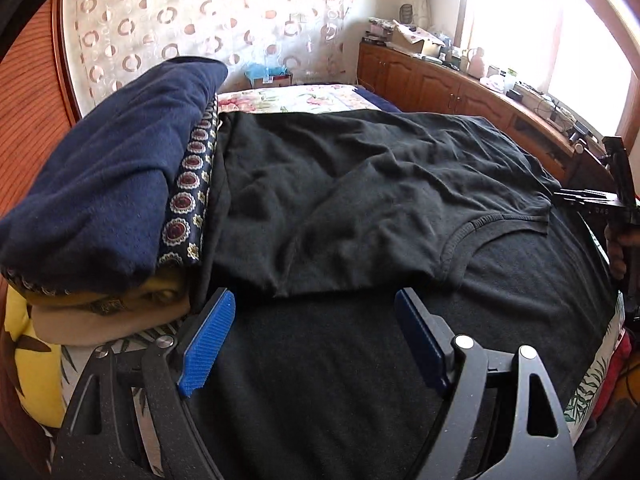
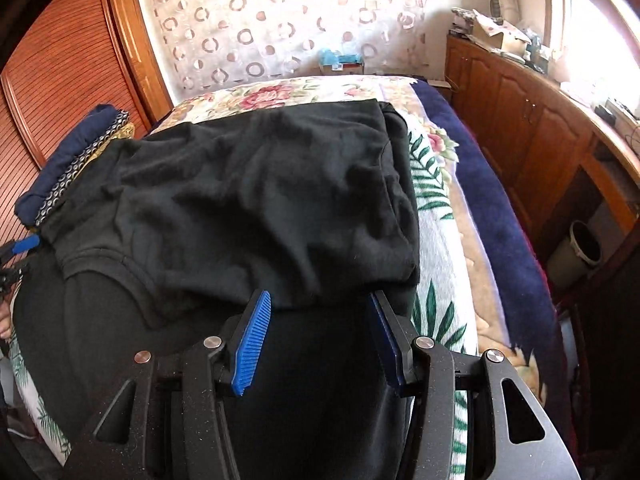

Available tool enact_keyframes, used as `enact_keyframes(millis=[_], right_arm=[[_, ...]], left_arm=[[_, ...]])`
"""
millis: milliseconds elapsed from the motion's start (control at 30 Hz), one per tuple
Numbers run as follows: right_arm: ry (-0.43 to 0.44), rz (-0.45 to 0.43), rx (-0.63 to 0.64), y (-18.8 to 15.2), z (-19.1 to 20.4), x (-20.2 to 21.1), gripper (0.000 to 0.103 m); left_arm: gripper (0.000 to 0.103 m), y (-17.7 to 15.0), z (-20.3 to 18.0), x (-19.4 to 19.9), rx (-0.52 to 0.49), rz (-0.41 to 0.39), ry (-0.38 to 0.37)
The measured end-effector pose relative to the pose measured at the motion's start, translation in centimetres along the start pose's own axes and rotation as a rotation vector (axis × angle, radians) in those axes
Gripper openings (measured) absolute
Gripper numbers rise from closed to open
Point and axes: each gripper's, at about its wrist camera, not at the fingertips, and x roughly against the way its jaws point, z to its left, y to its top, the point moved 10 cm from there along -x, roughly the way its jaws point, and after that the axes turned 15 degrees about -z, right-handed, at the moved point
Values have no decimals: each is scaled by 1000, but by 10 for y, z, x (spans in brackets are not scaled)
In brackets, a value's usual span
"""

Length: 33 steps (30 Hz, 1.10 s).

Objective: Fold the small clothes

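Left wrist view: the black T-shirt (image 1: 360, 184) lies spread across the near half of the bed (image 1: 304, 98), its far part folded back toward the camera so that the ribbed neckline (image 1: 480, 232) shows on top near the right edge of the bed. The fabric is creased and uneven, and the fold's near edge runs just ahead of the left gripper (image 1: 316, 304). Its 2 blue pads stand wide apart with nothing between them but flat black cloth below; whether they touch it I cannot tell. At the left edge of the bed sits a stack of folded clothes (image 1: 108, 184), navy on top, a patterned piece under it, yellow and cream at the bottom. The right gripper (image 1: 608, 204) is cut off at the frame's right side. A small box (image 1: 269, 78) beyond the far end of the bed holds blue material, too small to identify.

Right wrist view: the same shirt (image 2: 260, 200) covers the middle of the bed (image 2: 280, 92), its right side close to the bed's right edge. The right gripper (image 2: 320, 300) has its pads moderately apart, at the folded edge, gripping nothing. On the floor beside the wooden cabinet (image 2: 520, 120) stands a waste bin (image 2: 576, 252); its contents are hidden in shadow. The left gripper (image 2: 24, 245) barely shows.
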Motion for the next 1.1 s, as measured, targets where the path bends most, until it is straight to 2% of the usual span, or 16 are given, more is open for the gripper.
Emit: enact_keyframes(millis=[133, 200, 267, 333, 567, 600, 700, 767, 1000, 1100], right_arm=[[-12, -5, -2, 8, -3, -2, 52], [-20, -17, 4, 8, -7, -5, 52], [-27, -26, 9, 9, -8, -2, 52], [-34, -35, 17, 7, -8, 1, 52], [-48, -38, 29, 4, -5, 2, 52], [-50, -39, 33, -10, 3, -1, 52], [-47, -40, 29, -10, 4, -3, 52], [-43, -41, 24, -9, 3, -9, 52], [-46, -40, 29, -9, 1, -8, 52], [-46, -41, 28, -9, 1, -8, 52]], left_arm=[[83, -1, 2, 0, 8, -5, 6], [79, 1, 5, 2, 26, -14, 10], [66, 3, 7, 5, 56, -25, 4], [59, 3, 10, 6, 74, -24, 1], [59, -5, 23, -1, 123, 7, 42], [59, -6, 23, -2, 126, 10, 43], [57, -5, 28, -8, 132, 13, 56], [49, -1, 31, -11, 147, 4, 64], [35, 2, 47, -23, 181, 1, 101], [18, 3, 46, -23, 173, -10, 93]])
